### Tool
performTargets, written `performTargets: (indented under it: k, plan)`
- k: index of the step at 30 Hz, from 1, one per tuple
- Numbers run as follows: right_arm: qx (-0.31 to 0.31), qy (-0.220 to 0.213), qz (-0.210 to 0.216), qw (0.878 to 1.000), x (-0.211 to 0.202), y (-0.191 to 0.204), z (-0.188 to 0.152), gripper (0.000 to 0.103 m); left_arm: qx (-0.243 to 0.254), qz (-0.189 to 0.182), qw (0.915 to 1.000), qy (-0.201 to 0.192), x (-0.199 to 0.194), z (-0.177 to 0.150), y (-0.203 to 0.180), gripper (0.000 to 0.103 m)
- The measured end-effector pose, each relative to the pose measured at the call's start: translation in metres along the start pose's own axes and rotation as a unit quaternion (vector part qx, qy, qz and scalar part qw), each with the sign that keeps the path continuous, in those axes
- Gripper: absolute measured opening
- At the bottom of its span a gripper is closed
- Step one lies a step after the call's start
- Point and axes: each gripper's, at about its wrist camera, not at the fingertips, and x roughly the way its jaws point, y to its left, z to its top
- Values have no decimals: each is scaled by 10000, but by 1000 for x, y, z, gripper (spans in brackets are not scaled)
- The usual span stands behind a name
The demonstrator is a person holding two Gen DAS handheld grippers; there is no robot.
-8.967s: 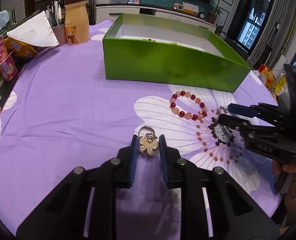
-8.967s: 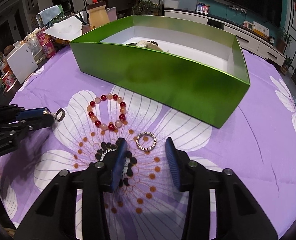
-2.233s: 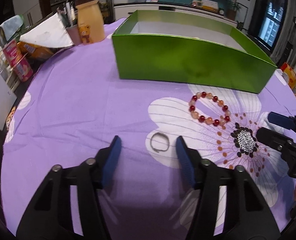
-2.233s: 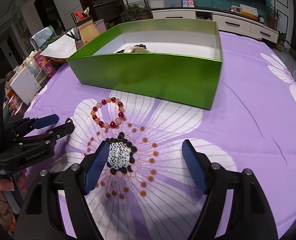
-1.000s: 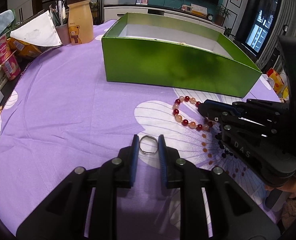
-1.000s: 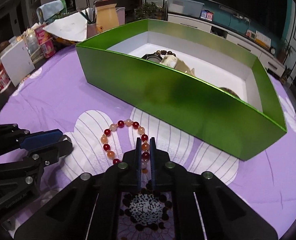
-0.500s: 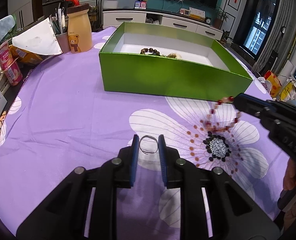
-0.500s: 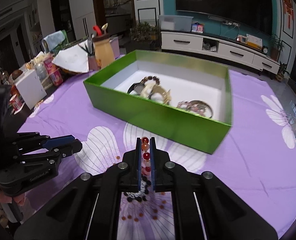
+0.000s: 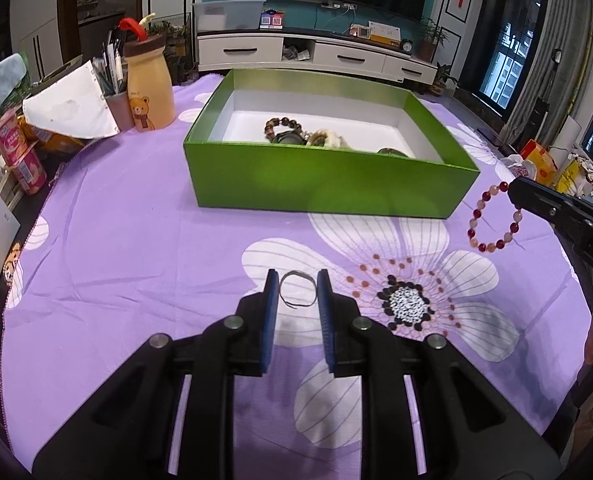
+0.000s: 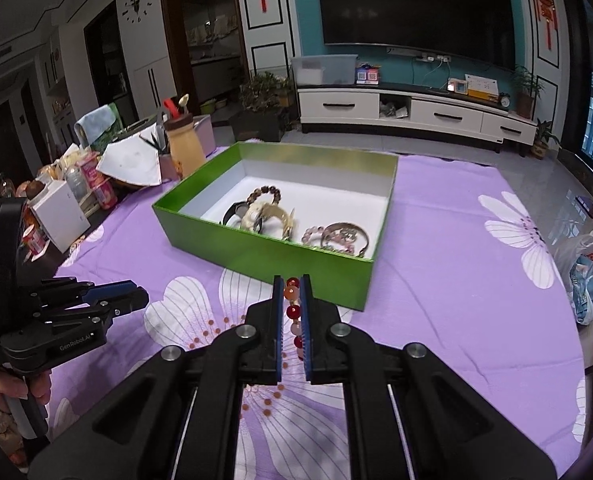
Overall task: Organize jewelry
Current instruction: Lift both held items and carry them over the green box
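Observation:
My left gripper (image 9: 296,288) is shut on a thin silver ring (image 9: 296,289) and holds it above the purple flowered cloth (image 9: 136,240). My right gripper (image 10: 289,286) is shut on a red and peach bead bracelet (image 10: 291,312), which hangs from its tip in the left wrist view (image 9: 492,220), raised in front of the box's near right corner. The green box (image 9: 328,184) stands ahead; it also shows in the right wrist view (image 10: 264,252). It holds several bracelets and a watch (image 10: 264,212).
A bear-printed bottle (image 9: 146,88), a pen cup (image 9: 114,96), paper and snack cans (image 9: 20,156) stand at the table's far left. A plastic bag (image 10: 592,276) lies off the right edge. A TV cabinet (image 10: 416,116) stands beyond the table.
Both grippers have risen with their loads. The right gripper has lifted the bead bracelet off the cloth and higher, and the box's inside now shows more fully.

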Motion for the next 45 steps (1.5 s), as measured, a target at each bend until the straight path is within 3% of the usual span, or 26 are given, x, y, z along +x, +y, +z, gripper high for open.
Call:
performTargets:
  k: [27,45]
  plan:
    - [22,-675,-128,9976,-32,-23,48,7,472,-64,9972,-573,-25,84,-36,19]
    - [-133,-761,16,9970,-11,-18,75,7,356,-154,9967,-719,-11,125,-41,19]
